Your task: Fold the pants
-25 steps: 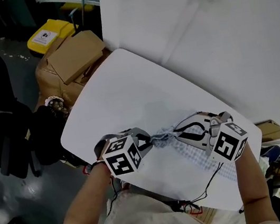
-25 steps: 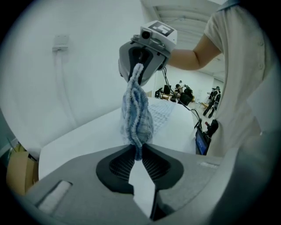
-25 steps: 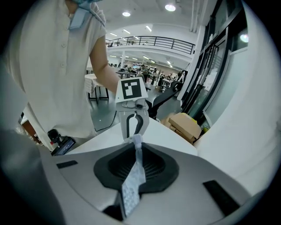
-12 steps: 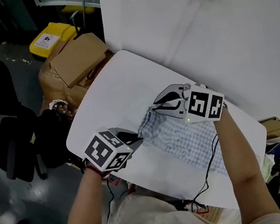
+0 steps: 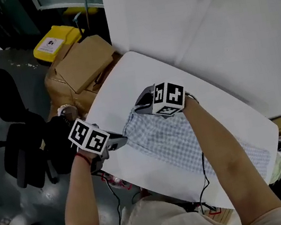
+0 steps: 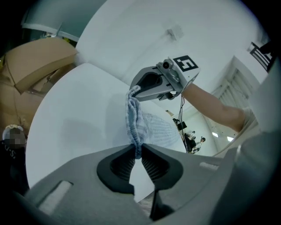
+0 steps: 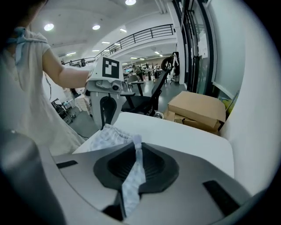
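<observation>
The light blue checked pants [image 5: 188, 138] lie stretched along the white table [image 5: 139, 77], waistband end toward the left corner. My left gripper [image 5: 122, 138] is shut on the near corner of the waistband, close to the table's left edge. My right gripper [image 5: 139, 106] is shut on the far corner of the waistband. In the left gripper view the cloth [image 6: 134, 118] runs taut from my left gripper's jaws [image 6: 137, 151] up to the right gripper [image 6: 151, 85]. In the right gripper view a strip of the pants [image 7: 134, 176] is pinched between the pads, and the left gripper [image 7: 105, 99] shows behind.
Cardboard boxes [image 5: 81, 66] and a yellow bin [image 5: 55, 41] stand beyond the table's left corner. A black office chair [image 5: 22, 141] is on the floor at the left. A white wall [image 5: 211, 26] runs along the table's far side. A thin cable [image 5: 205, 178] hangs from my right arm.
Both grippers moved apart and toward the table's left end. The bunched waistband between them is now pulled out wide, and the pants lie spread along the table.
</observation>
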The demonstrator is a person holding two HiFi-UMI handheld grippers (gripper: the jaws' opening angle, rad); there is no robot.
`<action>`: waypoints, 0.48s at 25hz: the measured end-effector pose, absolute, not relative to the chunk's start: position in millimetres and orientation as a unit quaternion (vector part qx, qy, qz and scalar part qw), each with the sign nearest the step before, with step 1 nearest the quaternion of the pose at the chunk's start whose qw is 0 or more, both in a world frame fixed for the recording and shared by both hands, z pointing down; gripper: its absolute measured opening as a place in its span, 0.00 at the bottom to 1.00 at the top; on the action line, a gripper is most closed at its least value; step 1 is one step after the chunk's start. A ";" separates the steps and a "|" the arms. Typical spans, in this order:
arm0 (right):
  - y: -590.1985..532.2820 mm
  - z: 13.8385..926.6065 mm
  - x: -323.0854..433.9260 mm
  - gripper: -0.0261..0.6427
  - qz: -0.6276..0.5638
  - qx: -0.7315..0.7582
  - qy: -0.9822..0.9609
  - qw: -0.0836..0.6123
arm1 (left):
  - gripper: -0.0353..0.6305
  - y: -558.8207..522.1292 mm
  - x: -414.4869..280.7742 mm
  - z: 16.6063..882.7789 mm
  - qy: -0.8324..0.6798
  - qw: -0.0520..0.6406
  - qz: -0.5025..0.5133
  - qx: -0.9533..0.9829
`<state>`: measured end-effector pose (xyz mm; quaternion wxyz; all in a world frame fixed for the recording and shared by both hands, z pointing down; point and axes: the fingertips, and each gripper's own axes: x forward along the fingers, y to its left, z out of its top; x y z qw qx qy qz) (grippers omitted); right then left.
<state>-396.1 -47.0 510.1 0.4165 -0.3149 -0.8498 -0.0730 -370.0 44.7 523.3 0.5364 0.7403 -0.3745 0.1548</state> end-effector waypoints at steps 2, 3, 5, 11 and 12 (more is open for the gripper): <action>-42.7 528.3 -408.6 0.10 -0.078 -0.311 -0.846 0.426 | 0.13 47.8 -380.7 541.4 -0.392 0.547 0.157 0.723; -41.3 536.1 -414.2 0.10 -0.080 -0.310 -0.843 0.431 | 0.13 48.8 -385.8 550.0 -0.401 0.549 0.163 0.715; -40.0 549.0 -423.8 0.10 -0.083 -0.309 -0.838 0.442 | 0.13 49.7 -393.9 563.8 -0.419 0.551 0.176 0.700; -48.6 580.6 -440.9 0.16 -0.079 -0.270 -0.833 0.475 | 0.19 63.5 -415.4 587.0 -0.463 0.530 0.247 0.666; -53.3 582.2 -442.5 0.23 -0.071 -0.260 -0.837 0.476 | 0.30 69.6 -419.7 588.5 -0.469 0.523 0.258 0.663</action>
